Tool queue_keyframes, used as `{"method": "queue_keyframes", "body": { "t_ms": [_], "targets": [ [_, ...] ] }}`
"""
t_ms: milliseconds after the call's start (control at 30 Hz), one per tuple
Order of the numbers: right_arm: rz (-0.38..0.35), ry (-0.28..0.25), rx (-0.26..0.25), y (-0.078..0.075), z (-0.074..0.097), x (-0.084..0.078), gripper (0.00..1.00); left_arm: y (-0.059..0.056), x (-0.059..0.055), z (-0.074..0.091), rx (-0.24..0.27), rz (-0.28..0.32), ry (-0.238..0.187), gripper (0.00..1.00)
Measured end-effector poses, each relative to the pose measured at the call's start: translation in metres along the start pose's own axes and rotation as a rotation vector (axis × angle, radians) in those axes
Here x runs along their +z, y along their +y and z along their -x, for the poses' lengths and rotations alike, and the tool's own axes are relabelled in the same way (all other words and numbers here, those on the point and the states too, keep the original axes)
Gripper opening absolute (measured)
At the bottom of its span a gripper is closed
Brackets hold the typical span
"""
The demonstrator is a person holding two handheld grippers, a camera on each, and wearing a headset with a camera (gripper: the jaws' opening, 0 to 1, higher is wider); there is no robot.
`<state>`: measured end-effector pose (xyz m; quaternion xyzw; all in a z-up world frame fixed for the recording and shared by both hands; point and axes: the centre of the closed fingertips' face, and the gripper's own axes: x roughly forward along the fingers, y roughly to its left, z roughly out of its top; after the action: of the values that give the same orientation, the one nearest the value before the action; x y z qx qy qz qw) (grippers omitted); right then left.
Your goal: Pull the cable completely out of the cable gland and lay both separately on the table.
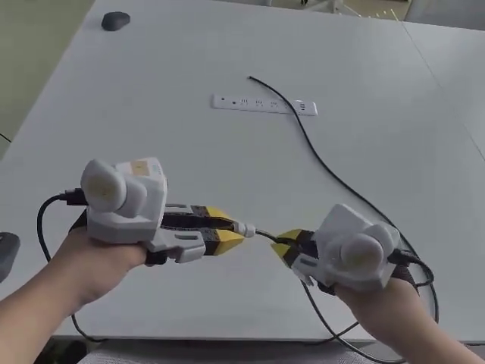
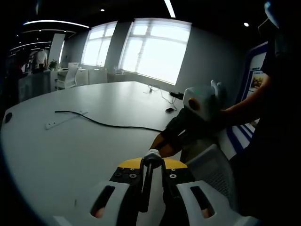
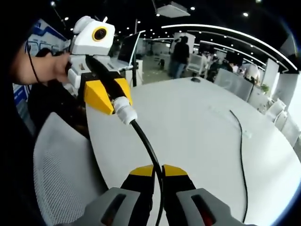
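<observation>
The left gripper (image 1: 231, 234) is clamped on the white cable gland (image 1: 245, 227), its yellow-tipped jaws pressed together on the body of the fitting. The right gripper (image 1: 285, 246) has its jaws closed tight on the black cable (image 1: 264, 235) just beside the gland's mouth. Both are held in the air above the near edge of the table (image 1: 189, 159), about midway along it. The cable is not yet out: the right gripper view shows it running straight from the jaws into the gland (image 3: 123, 109). The step in hand looks like the pull itself. It should go best with the grippers drawn apart along the cable's own line, the left toward the left edge and the right toward the right edge. A sideways bend at the gland's mouth would likely make the cable bind. How much cable sits inside the gland cannot be told, as the left jaws hide that end, so a second grasp nearer the gland may be needed. There is plenty of open room. A power strip (image 1: 264, 105) lies toward the far edge with the cable's long tail running past its right end, and a mouse (image 1: 115, 20) sits near the far left corner. The near edge is close below, so both parts are better laid further in, where a round gland is less likely to roll off.
</observation>
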<state>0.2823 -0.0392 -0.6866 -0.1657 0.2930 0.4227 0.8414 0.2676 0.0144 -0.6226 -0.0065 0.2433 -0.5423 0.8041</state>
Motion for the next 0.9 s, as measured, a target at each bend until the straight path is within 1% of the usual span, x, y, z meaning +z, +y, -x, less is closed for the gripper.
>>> {"method": "queue_keyframes", "body": {
  "t_ms": [67,133,233,267,333,367,400,467,600,667,767,833,900],
  "targets": [
    [-0.019,0.001,-0.004,-0.003,0.0,-0.003,0.0,0.001,0.0,0.0,0.002,0.0,0.001,0.15],
    [-0.094,0.011,0.003,-0.004,0.0,-0.01,0.0,0.001,0.0,0.0,0.003,0.003,0.0,0.15],
    [-0.15,0.01,-0.002,-0.009,0.0,-0.016,0.0,0.003,0.001,-0.001,0.006,0.004,-0.004,0.15],
    [-0.172,0.019,-0.006,-0.011,0.0,-0.019,0.0,0.003,0.002,-0.001,0.005,0.007,-0.004,0.15],
    [-0.192,0.024,-0.013,-0.015,0.0,-0.023,0.0,0.004,0.003,-0.001,0.008,0.006,-0.006,0.15],
    [-0.224,0.034,-0.012,-0.016,0.0,-0.027,0.0,0.003,0.003,-0.001,0.007,0.008,-0.008,0.15],
    [-0.242,0.037,-0.015,-0.017,0.0,-0.029,0.0,0.003,0.003,-0.001,0.007,0.01,-0.009,0.15],
    [-0.253,0.036,-0.019,-0.019,0.001,-0.032,0.0,0.004,0.004,0.0,0.008,0.016,-0.015,0.15],
    [-0.293,0.05,-0.031,-0.024,0.001,-0.04,0.0,0.005,0.004,0.001,0.013,0.022,-0.019,0.15],
    [-0.323,0.068,-0.039,-0.026,0.001,-0.047,0.0,0.006,0.005,0.001,0.016,0.024,-0.023,0.15],
    [-0.373,0.067,-0.048,-0.03,0.002,-0.055,0.0,0.007,0.006,0.002,0.02,0.025,-0.026,0.15],
    [-0.389,0.068,-0.053,-0.032,0.003,-0.06,0.0,0.008,0.006,0.003,0.022,0.029,-0.028,0.15],
    [-0.39,0.069,-0.057,-0.033,0.005,-0.063,0.0,0.008,0.006,0.004,0.025,0.029,-0.03,0.15]
  ]
}}
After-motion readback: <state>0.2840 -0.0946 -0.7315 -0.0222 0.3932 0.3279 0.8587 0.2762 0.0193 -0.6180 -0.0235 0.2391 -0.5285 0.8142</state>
